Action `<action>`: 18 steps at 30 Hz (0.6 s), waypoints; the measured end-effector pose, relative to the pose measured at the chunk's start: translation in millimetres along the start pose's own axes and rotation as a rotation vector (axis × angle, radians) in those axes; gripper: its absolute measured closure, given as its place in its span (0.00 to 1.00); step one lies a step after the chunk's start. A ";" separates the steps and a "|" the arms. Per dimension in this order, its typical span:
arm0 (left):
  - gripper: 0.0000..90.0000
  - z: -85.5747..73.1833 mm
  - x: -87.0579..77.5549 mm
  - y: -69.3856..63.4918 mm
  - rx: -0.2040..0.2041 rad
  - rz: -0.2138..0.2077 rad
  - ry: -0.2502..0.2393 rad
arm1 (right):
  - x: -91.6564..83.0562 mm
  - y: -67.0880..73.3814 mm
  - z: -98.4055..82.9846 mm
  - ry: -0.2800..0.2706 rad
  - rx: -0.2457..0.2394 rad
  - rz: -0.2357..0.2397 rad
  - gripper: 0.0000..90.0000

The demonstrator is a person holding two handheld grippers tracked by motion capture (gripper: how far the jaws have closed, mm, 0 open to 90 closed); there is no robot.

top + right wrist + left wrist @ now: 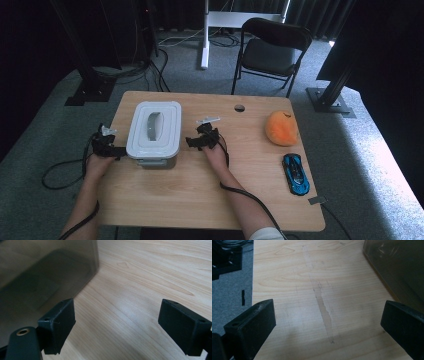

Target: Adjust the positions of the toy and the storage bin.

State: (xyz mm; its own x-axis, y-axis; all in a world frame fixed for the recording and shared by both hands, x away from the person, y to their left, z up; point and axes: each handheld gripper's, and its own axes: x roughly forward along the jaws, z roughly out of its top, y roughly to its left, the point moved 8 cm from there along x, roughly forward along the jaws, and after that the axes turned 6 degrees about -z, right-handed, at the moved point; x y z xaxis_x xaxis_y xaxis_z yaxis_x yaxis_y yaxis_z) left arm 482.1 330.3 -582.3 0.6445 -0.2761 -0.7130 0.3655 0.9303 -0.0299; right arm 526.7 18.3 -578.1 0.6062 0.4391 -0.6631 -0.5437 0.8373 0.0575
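You're barely started here: both your left gripper (106,141) and right gripper (202,137) flank the lidded box (153,131), fingers spread wide, gripping nothing yet.

The lidded storage box (153,132) stands on the table's (200,200) left part, between both grippers. Well right lies the plush toy (282,128); the toy car (296,173) lies nearer the person.

Both forearms reach forward, spread apart. The left gripper (107,141) and right gripper (202,137) hold their jaws wide.
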 end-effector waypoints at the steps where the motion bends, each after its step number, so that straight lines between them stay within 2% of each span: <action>1: 0.00 0.7 1.2 -0.2 -0.002 0.001 0.004 | 1.3 2.1 2.0 -0.008 0.000 -0.006 0.15; 4: 0.00 4.5 4.6 -2.5 -0.023 -0.012 -0.010 | 4.2 8.9 6.3 -0.012 -0.005 0.001 0.15; 7: 0.00 8.1 6.4 -6.2 -0.016 -0.019 -0.012 | 6.4 14.7 8.5 -0.008 -0.018 0.004 0.15; 9: 0.00 11.6 6.0 -10.0 -0.009 -0.023 -0.019 | 6.1 19.3 10.5 -0.014 -0.015 0.024 0.15; 12: 0.00 14.6 6.2 -13.4 -0.004 -0.024 -0.018 | 3.4 20.2 12.4 -0.030 -0.010 0.002 0.17; 15: 0.00 15.1 6.9 -17.4 0.000 -0.033 -0.013 | 1.0 19.1 13.6 -0.045 -0.010 0.003 0.18; 17: 0.00 15.3 7.8 -23.0 0.004 -0.049 -0.010 | -0.3 18.5 13.7 -0.046 -0.021 -0.005 0.19; 18: 0.00 15.5 8.3 -24.9 0.003 -0.045 -0.010 | -1.1 18.1 13.5 -0.049 -0.030 -0.013 0.20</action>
State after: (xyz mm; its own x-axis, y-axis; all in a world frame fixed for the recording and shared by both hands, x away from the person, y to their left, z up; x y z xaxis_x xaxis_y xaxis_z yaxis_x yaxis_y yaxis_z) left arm 488.7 301.1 -576.6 0.6344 -0.3199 -0.7037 0.3959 0.9163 -0.0595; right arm 524.1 37.4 -566.3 0.6404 0.4443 -0.6265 -0.5525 0.8331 0.0261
